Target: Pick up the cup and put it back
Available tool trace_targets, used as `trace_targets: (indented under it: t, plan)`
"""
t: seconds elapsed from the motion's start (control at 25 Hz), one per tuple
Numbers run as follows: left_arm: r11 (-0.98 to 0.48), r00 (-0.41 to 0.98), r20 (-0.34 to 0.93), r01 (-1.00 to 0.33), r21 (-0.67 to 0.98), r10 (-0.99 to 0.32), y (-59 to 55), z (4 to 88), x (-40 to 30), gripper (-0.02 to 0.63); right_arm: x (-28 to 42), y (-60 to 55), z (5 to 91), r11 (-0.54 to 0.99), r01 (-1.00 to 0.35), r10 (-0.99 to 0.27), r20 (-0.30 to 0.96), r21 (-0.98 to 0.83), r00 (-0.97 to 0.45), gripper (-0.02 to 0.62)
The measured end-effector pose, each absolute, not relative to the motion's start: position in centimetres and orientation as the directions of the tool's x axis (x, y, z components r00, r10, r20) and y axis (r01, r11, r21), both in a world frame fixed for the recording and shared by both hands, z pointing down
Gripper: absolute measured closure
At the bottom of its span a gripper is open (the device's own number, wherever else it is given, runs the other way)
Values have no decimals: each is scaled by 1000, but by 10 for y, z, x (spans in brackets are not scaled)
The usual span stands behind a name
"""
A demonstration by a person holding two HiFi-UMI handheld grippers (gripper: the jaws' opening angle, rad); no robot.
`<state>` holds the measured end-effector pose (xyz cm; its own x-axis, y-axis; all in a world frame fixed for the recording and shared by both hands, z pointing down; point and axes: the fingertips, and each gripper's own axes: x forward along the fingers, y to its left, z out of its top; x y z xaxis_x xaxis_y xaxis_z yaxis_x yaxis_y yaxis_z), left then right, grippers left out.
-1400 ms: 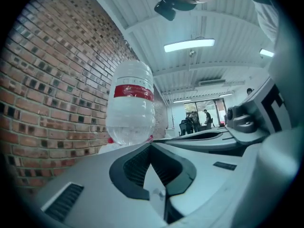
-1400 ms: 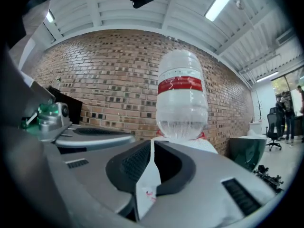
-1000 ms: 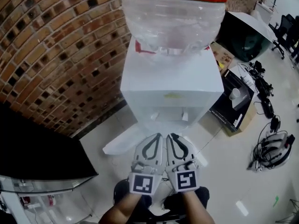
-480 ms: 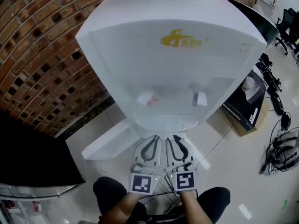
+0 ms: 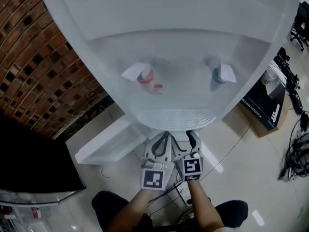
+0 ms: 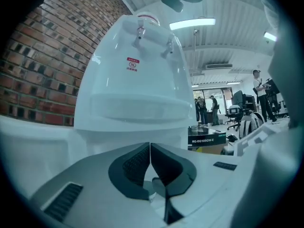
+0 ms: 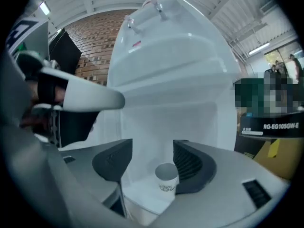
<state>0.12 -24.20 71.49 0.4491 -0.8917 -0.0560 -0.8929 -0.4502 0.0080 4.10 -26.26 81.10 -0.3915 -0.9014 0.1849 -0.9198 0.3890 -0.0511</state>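
At the foot of the water dispenser [image 5: 174, 57]: both my grippers sit low and side by side, just under its drip tray [image 5: 175, 119], facing the lower recess.
Cup [image 7: 166, 174]: a small white paper cup with a dark print, standing upright with its mouth up on a white shelf [image 7: 142, 194] inside the dispenser's lower recess. In the head view it is hidden beneath the drip tray.
Right gripper [image 7: 152, 147]: the jaws are well apart and have just been opening. The cup shows in the gap, nearer the right-hand pad. I see no pad pressing on it, so nothing is held.
Left gripper [image 6: 150, 148]: the jaws are closed tip to tip with nothing between them. It sits just beside the right gripper and faces the dispenser's front.
Stage, as I judge it: I am lining up for the pick, and the cup is not yet lifted.
Handling, as I judge it: the cup looks light and thin-walled, so it should crush easily and slide on the smooth shelf. I cannot tell whether it holds any liquid.
Where I would take hold: across the middle of the wall, below the rim, with one pad on each side. I would squeeze gently and keep it upright.
Risk: a nudge from the near pad could tip the cup or push it deeper into the dispenser's recess.
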Motion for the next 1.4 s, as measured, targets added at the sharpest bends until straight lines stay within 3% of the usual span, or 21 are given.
trace_targets:
  t: [0.16, 0.2, 0.36, 0.44, 0.84, 0.92, 1.0, 1.4]
  plan:
    - [-450, 449, -79, -893, -7, -890, -259, 724, 2, 614, 42, -286, 856, 375, -926, -902, 216, -33, -373, 309]
    - [-453, 452, -79, -892, -10, -889, -261, 728, 4, 614, 43, -292, 867, 366, -930, -904, 222, -38, -365, 261]
    - [-451, 450, -56, -893, 2, -891, -262, 752, 1, 614, 43, -315, 907, 352, -934, -904, 240, -51, -354, 247]
    - [-438, 438, -32, -899, 12, -899, -264, 769, -5, 614, 44, -325, 924, 345, -937, -904, 248, -56, -347, 189]
    - [-424, 425, 42, -905, 24, -904, -263, 813, -10, 614, 31, -358, 964, 369, -928, -892, 262, -49, -368, 189]
    - [-421, 422, 52, -907, 25, -905, -261, 816, -11, 614, 31, -361, 966, 367, -930, -893, 267, -29, -361, 250]
    - [-417, 417, 58, -909, 14, -907, -261, 817, -15, 614, 31, -361, 964, 369, -929, -893, 270, -19, -360, 253]
    - [-429, 429, 3, -903, -2, -903, -244, 769, -15, 614, 31, -286, 872, 368, -928, -899, 231, -60, -371, 253]
